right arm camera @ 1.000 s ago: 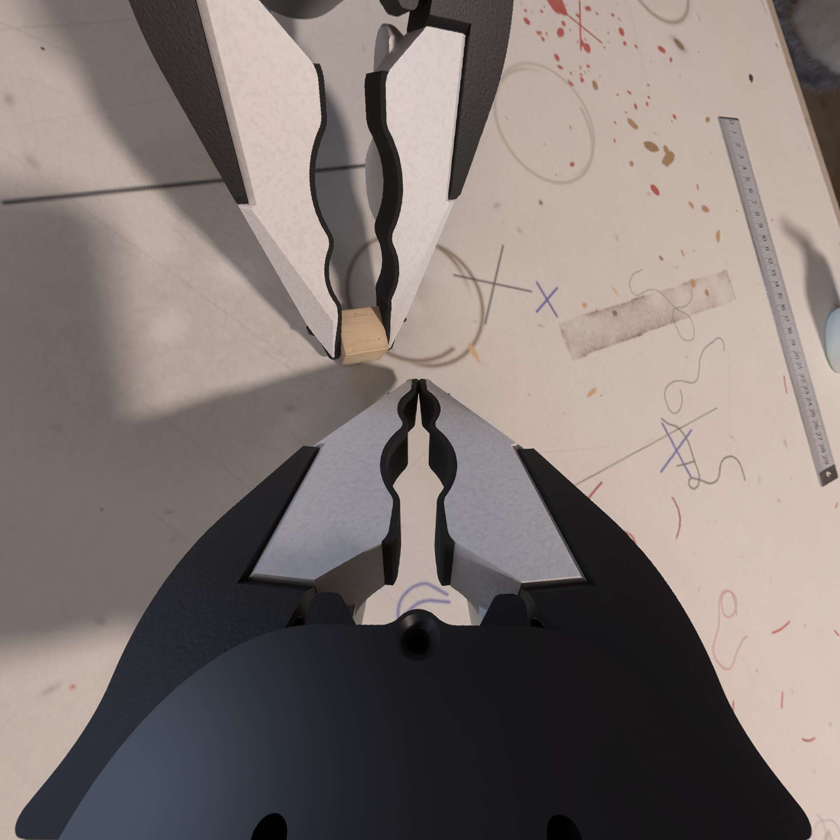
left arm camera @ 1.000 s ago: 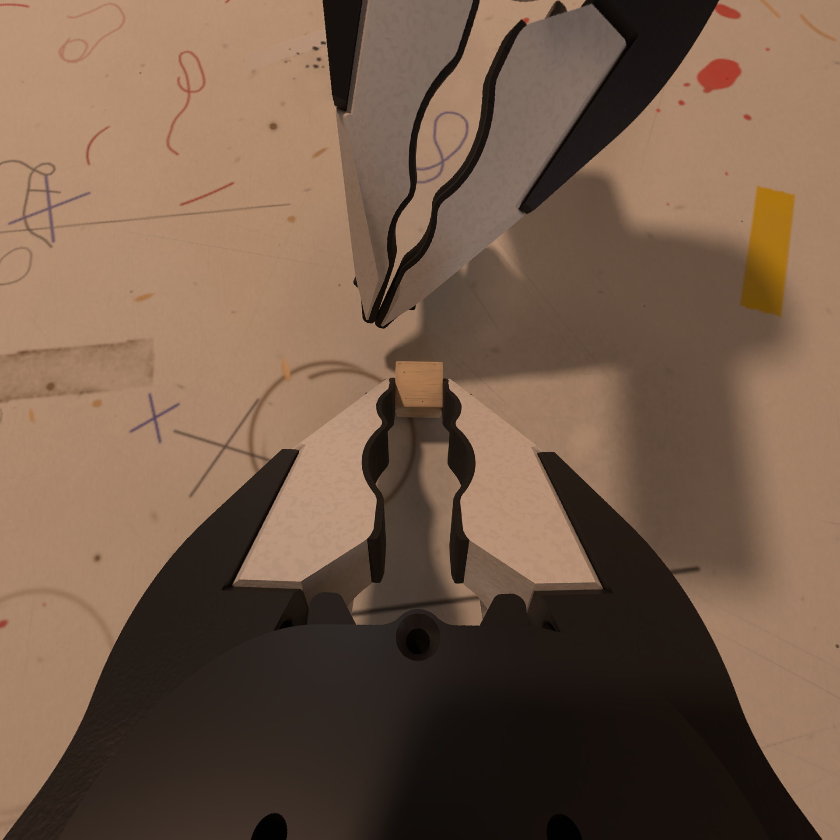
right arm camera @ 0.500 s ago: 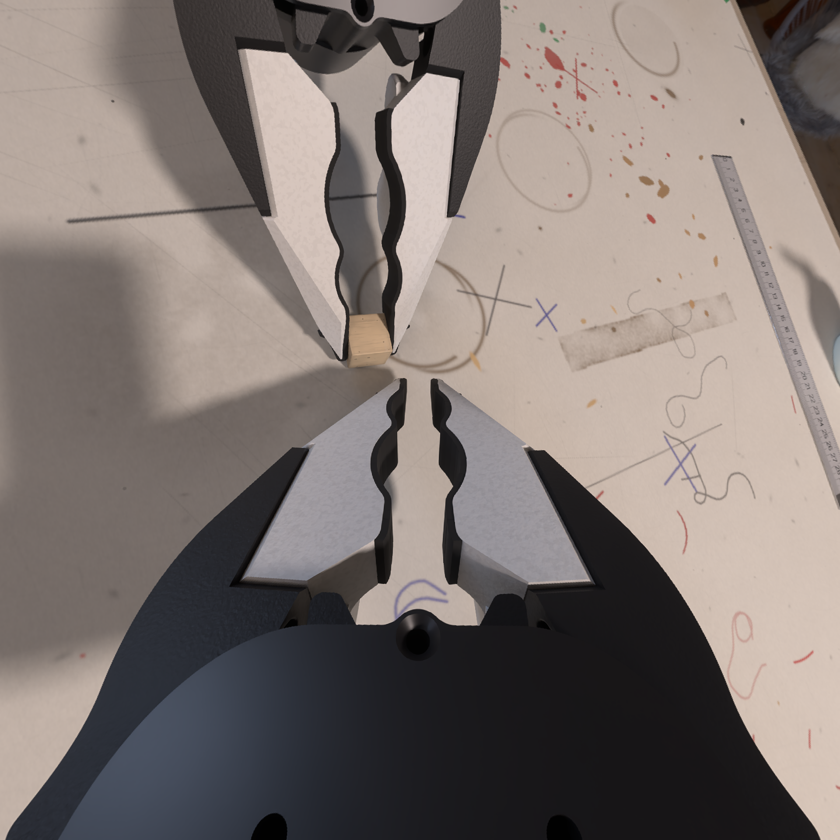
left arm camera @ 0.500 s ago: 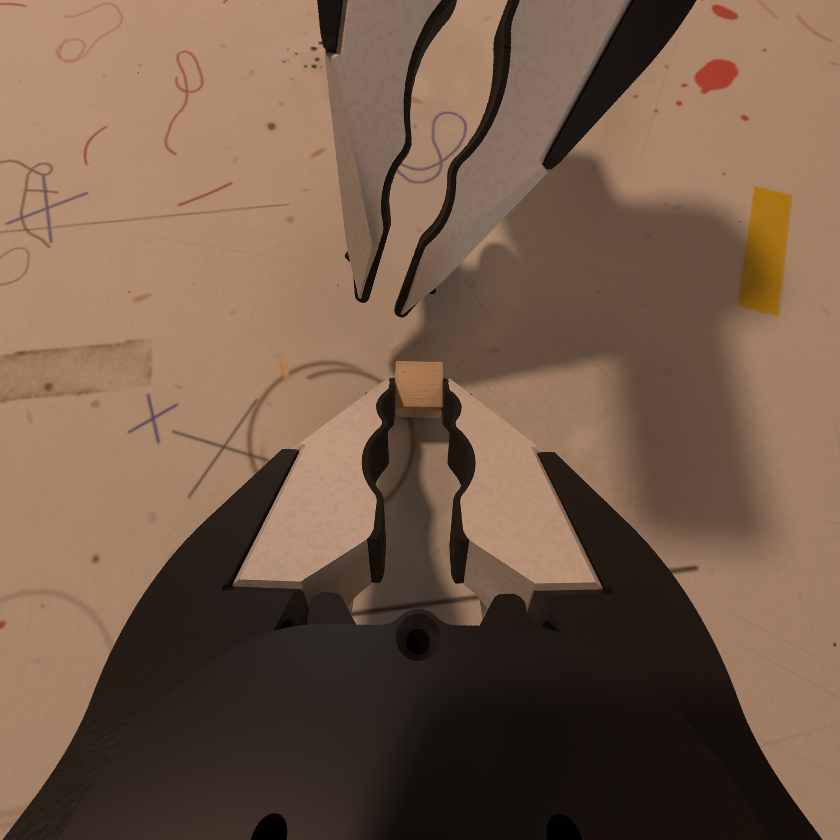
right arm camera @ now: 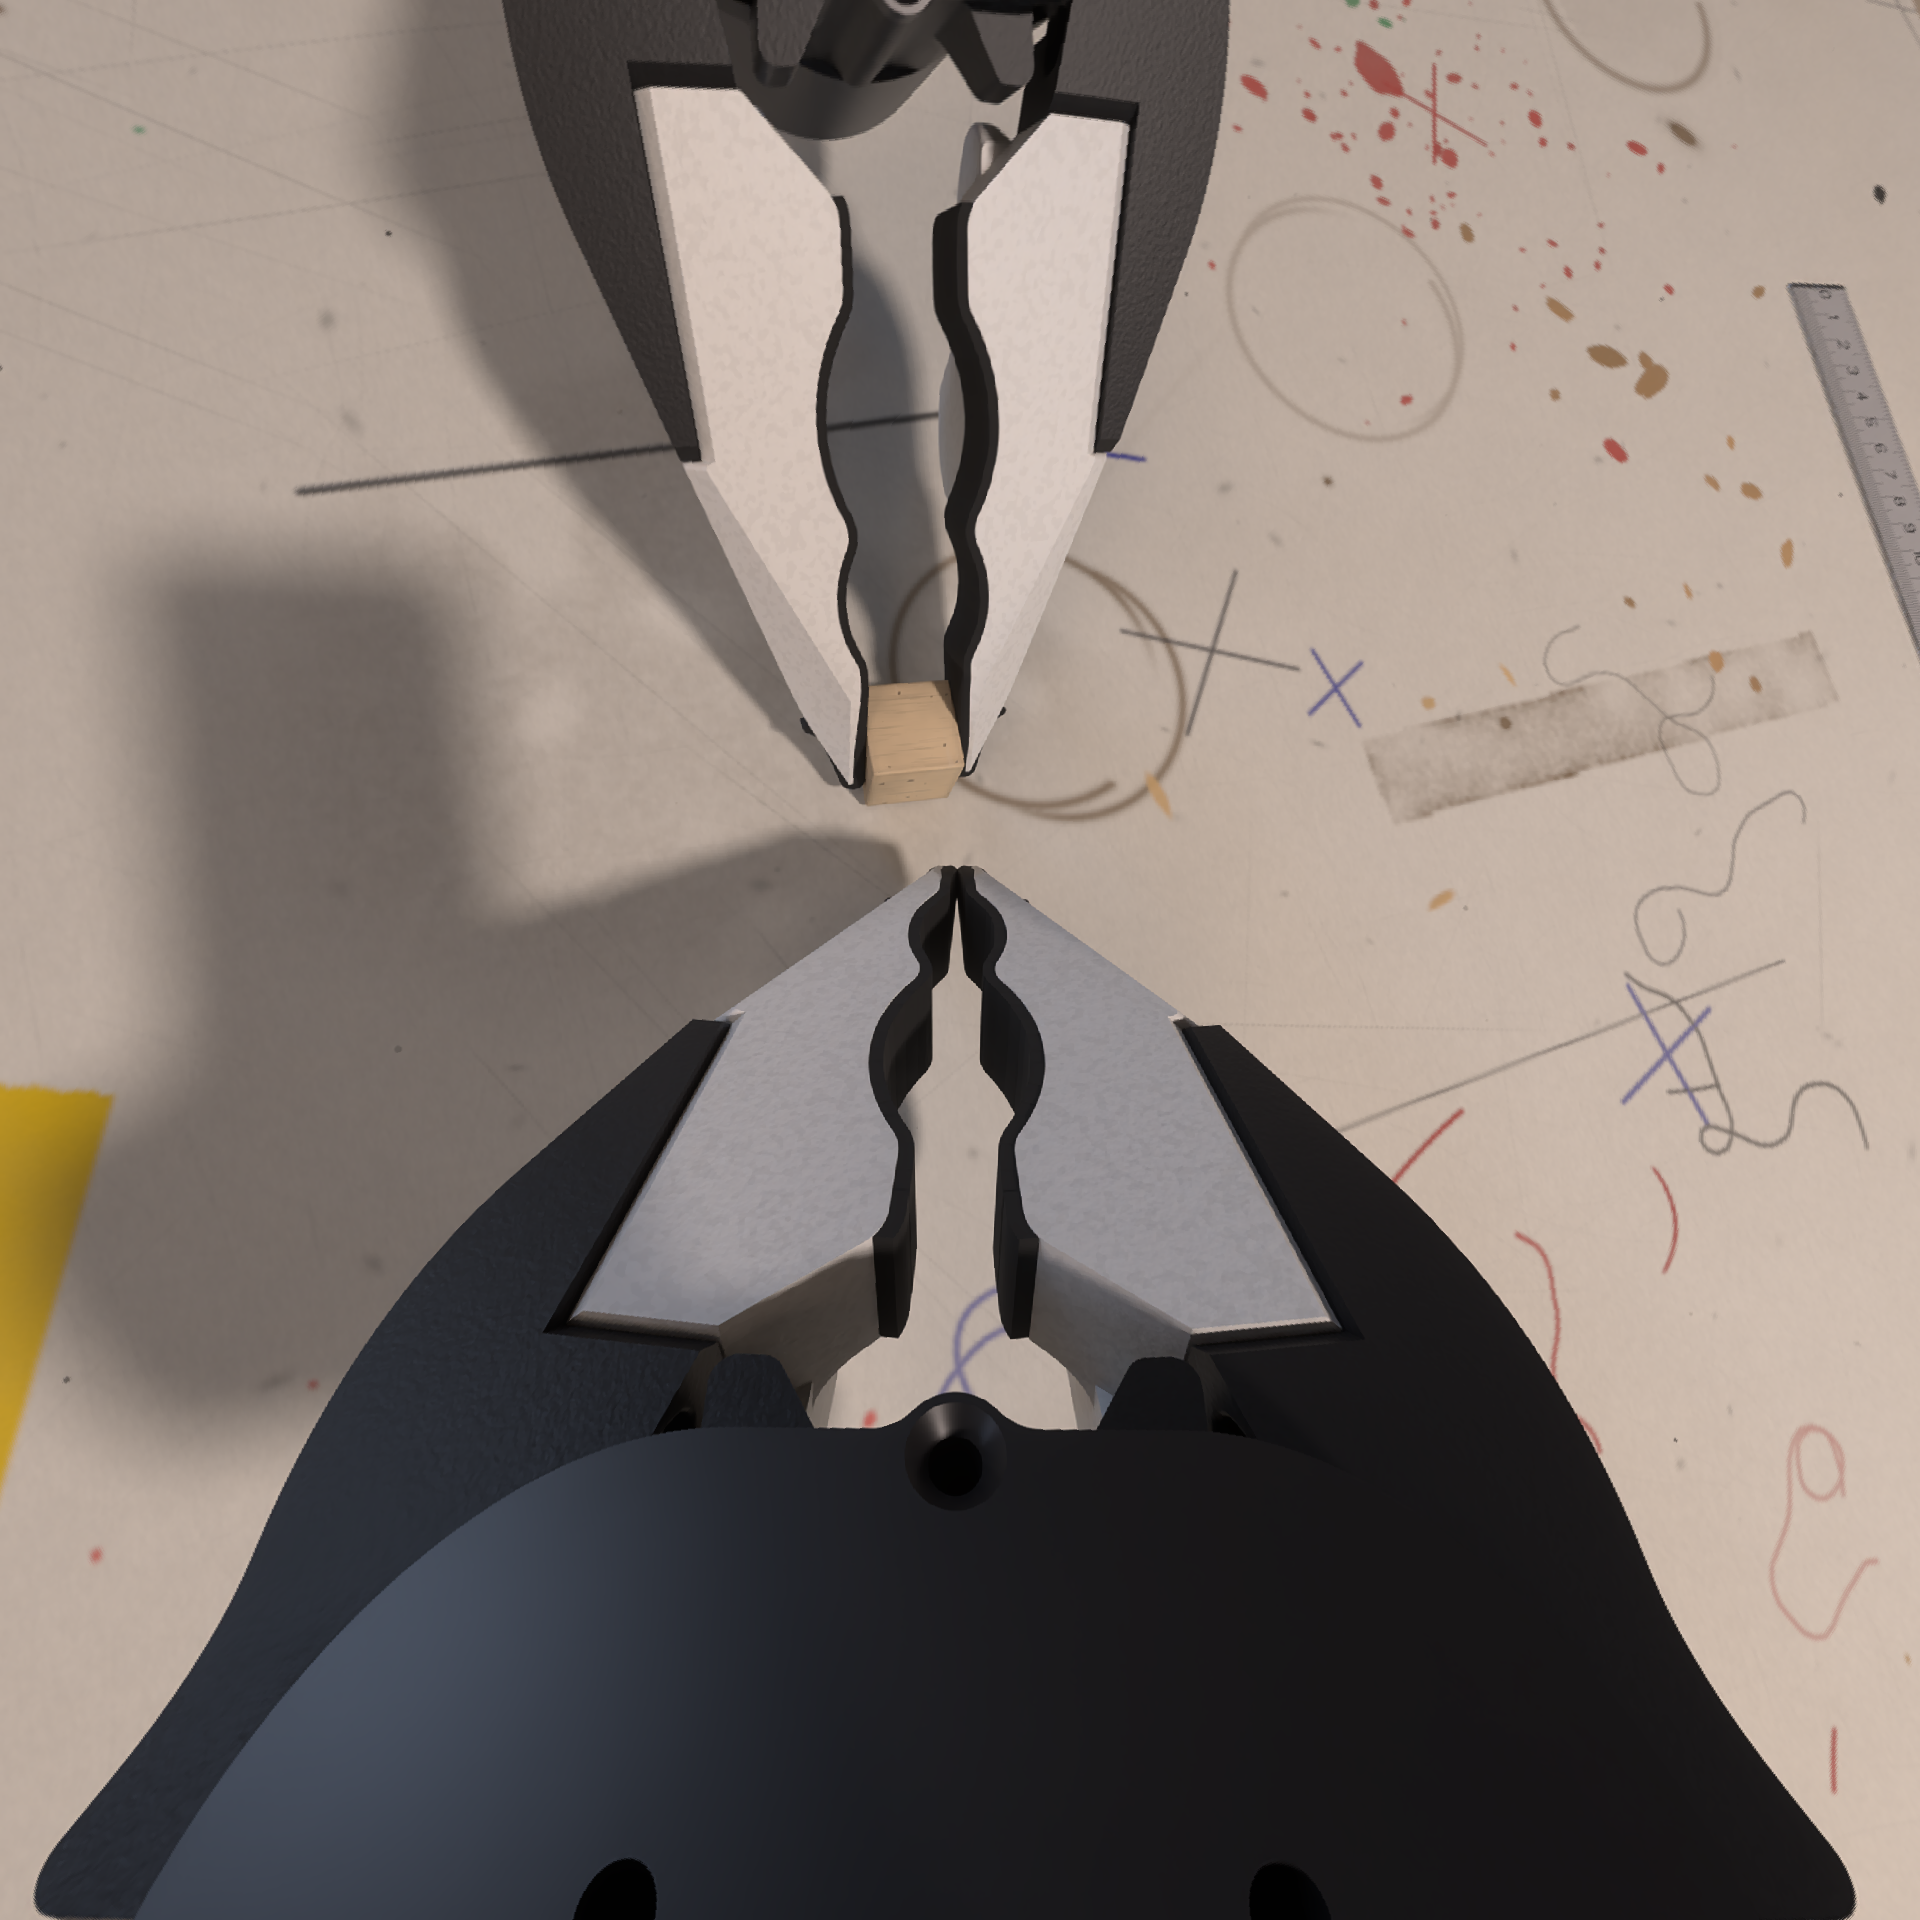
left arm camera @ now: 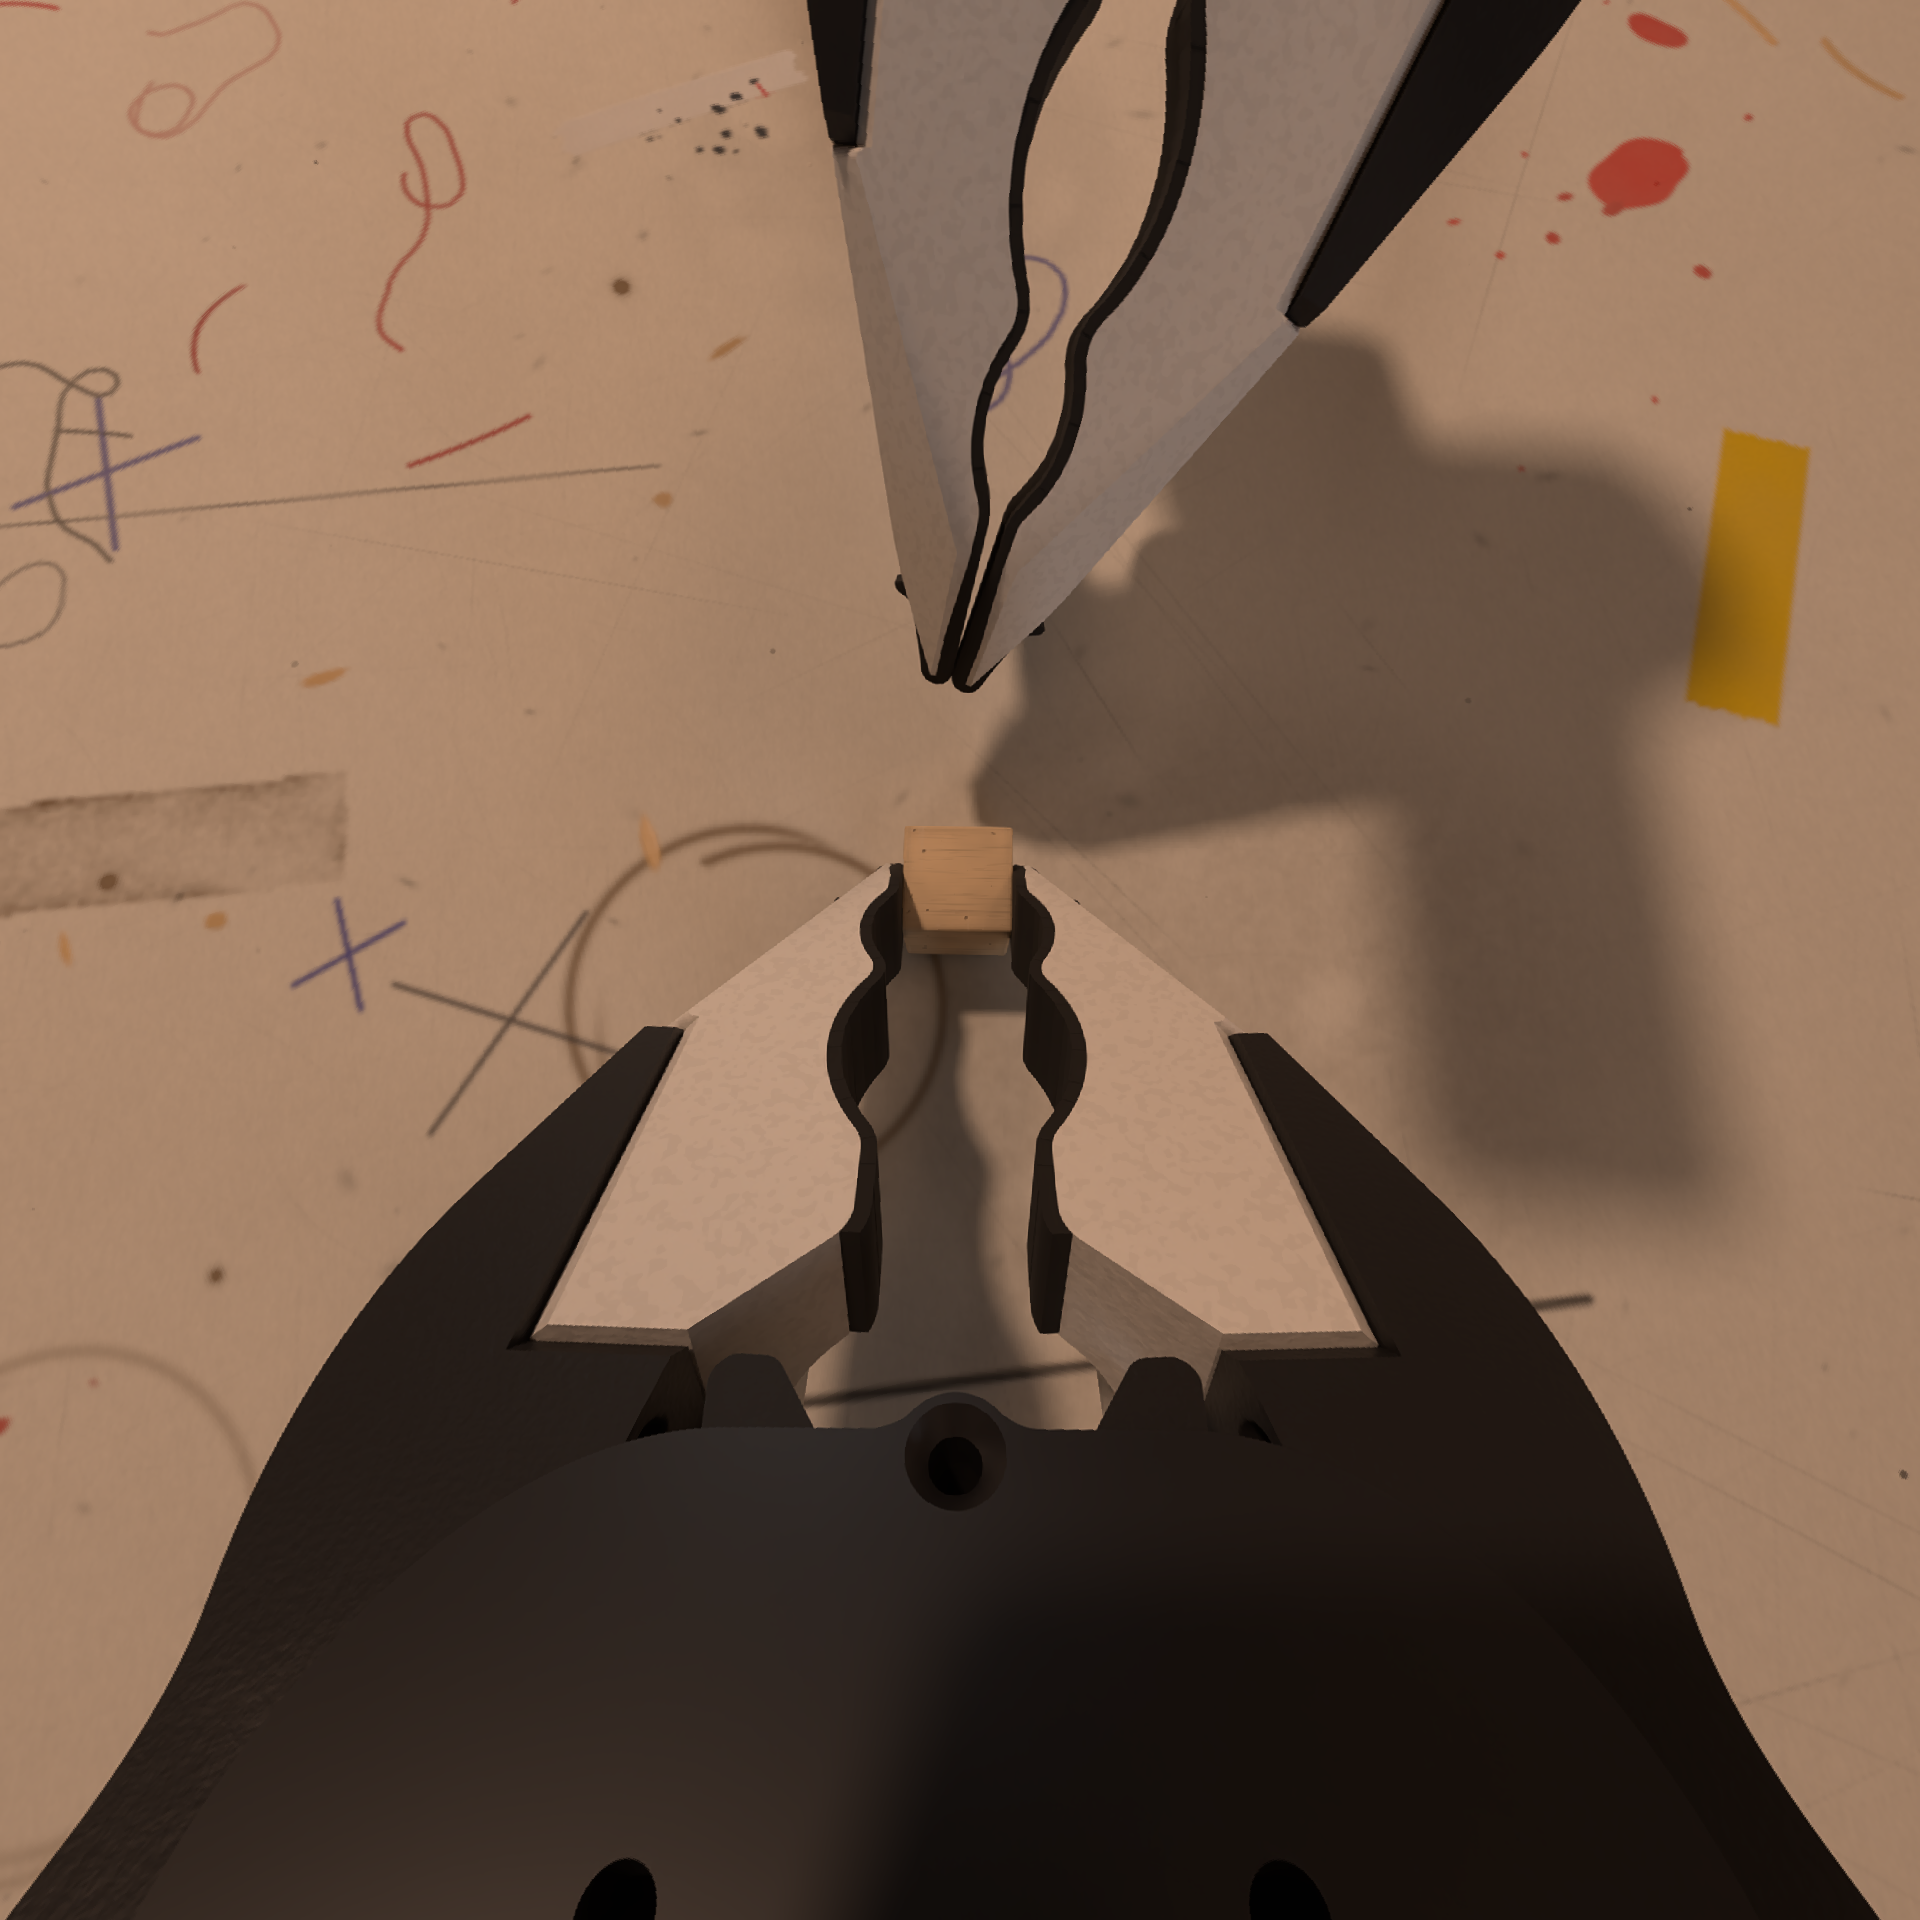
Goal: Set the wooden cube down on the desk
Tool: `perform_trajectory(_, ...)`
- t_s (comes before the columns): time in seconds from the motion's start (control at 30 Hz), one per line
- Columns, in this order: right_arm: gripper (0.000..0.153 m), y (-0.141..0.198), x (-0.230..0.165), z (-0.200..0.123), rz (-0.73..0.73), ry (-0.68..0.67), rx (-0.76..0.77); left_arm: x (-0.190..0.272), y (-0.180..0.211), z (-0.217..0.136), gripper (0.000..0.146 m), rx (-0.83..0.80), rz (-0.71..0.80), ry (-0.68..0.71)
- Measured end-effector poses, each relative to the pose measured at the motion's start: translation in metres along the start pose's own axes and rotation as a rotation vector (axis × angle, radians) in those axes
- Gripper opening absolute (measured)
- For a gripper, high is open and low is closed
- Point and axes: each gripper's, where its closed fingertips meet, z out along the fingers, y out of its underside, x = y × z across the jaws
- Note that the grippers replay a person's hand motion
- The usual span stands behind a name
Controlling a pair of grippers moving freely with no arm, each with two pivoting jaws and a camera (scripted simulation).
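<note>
A small wooden cube (left arm camera: 957, 885) sits pinched between the tips of my left gripper (left arm camera: 957, 894), which is shut on it just above the desk (left arm camera: 416, 675). In the right wrist view the same cube (right arm camera: 911, 740) shows between the left gripper's white fingers (right arm camera: 769, 436). My right gripper (right arm camera: 954, 875) faces the cube from the opposite side, a short gap away, with its tips together and nothing between them. It also shows in the left wrist view (left arm camera: 954, 675), pointing down at the cube.
The desk is beige with scribbles, ring marks and red paint spatters (right arm camera: 1392, 94). A yellow tape strip (left arm camera: 1751, 577) lies to the side. A metal ruler (right arm camera: 1870, 436) lies near the desk's edge. A grey smear (right arm camera: 1600, 722) lies beside the cube.
My right gripper opened half a second ago and has shut again, empty, backing slightly away from the cube. My left gripper has kept hold of the cube and stayed put.
</note>
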Motion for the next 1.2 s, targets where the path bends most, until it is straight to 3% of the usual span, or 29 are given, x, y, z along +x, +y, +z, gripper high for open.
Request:
perform_trajectory(0.3, 0.000, 0.006, -0.025, 0.008, -0.167, -0.023, -0.067, 0.000, 0.000, 0.000, 0.020, 0.000, -0.001, 0.000)
perform_trajectory(0.37, 0.000, 0.008, -0.027, 0.013, -0.221, 0.031, -0.111, 0.000, 0.000, 0.000, 0.020, 0.000, -0.002, 0.000)
perform_trajectory(0.47, 0.000, 0.004, -0.024, 0.009, -0.181, 0.028, -0.099, 0.000, 0.000, 0.000, 0.020, 0.000, -0.001, -0.001)
perform_trajectory(0.67, 0.000, -0.004, -0.001, -0.004, 0.037, 0.043, 0.008, 0.000, 0.000, 0.000, 0.020, 0.000, -0.001, 0.000)
perform_trajectory(0.77, 0.006, -0.002, 0.001, -0.002, 0.026, 0.060, -0.008, 0.000, 0.000, 0.000, 0.020, 0.000, 0.000, 0.000)
perform_trajectory(1.2, 0.000, 0.004, -0.014, 0.008, -0.023, 0.010, -0.072, -0.001, 0.000, 0.001, 0.020, 0.000, -0.005, -0.004)
